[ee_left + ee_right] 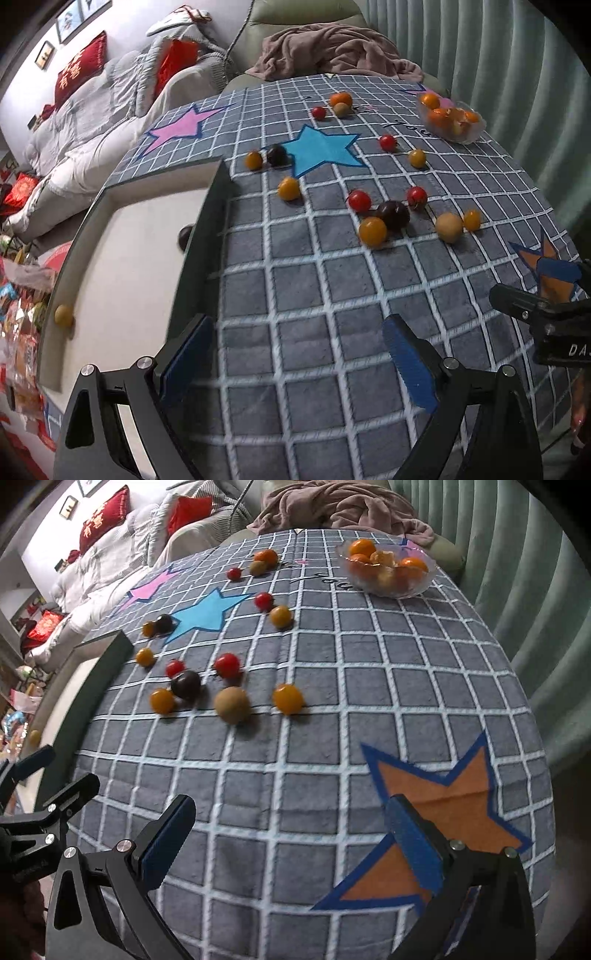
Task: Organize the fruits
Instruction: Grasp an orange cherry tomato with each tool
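Several small fruits lie loose on the grid-patterned cloth: red cherry tomatoes (359,200), yellow-orange ones (373,231), a dark plum (393,215) and a tan longan (232,704). A dark-rimmed white tray (218,206) at the left holds a tan fruit (63,315) and a dark fruit (184,236). A clear bowl (388,572) of oranges stands at the far right. My left gripper (295,354) is open and empty, above the cloth beside the tray. My right gripper (291,834) is open and empty near the orange star (454,805).
The cloth carries a blue star (321,147) and a pink star (177,127). A brown blanket (332,51) lies behind the table, a sofa with red cushions (79,70) sits at the left, and a green curtain (498,55) hangs at the right.
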Tool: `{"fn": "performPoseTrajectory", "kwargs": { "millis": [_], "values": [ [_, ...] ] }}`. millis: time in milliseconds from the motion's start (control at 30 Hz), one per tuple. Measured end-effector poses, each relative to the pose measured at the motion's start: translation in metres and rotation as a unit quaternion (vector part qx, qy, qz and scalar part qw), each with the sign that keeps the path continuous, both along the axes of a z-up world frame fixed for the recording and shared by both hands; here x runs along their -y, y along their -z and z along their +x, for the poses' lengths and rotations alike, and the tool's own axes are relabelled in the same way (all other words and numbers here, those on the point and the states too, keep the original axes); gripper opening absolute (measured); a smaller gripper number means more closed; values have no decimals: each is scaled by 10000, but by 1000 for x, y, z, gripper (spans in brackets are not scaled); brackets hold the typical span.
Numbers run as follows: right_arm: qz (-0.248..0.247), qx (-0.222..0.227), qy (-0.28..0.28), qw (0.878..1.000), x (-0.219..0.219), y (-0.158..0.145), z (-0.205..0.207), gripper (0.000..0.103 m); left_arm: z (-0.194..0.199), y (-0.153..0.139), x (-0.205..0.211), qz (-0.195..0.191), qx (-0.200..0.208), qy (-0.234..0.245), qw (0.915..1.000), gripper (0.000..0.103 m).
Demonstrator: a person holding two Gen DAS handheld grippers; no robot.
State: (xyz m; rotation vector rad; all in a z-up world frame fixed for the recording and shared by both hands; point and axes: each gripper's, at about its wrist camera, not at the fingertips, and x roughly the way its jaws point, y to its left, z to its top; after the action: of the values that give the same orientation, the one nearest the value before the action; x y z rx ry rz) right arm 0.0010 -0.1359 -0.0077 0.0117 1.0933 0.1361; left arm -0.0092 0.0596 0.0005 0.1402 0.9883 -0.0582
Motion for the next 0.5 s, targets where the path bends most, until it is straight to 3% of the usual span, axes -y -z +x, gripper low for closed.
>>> {"fn": "performPoseTrajectory", "kwargs": {
  "millis": [167,300,500],
  "values": [
    [-166,175,-190,9995,-1,1,17,101,23,3,16,10,91,129,9999,94],
    [-220,150,-336,9991,-3,8,31,82,40,8,28,47,105,236,9997,94],
    [-273,327,-547,9976,-9,7,44,70,57,18,37,55,22,222,9997,93]
  ]
}}
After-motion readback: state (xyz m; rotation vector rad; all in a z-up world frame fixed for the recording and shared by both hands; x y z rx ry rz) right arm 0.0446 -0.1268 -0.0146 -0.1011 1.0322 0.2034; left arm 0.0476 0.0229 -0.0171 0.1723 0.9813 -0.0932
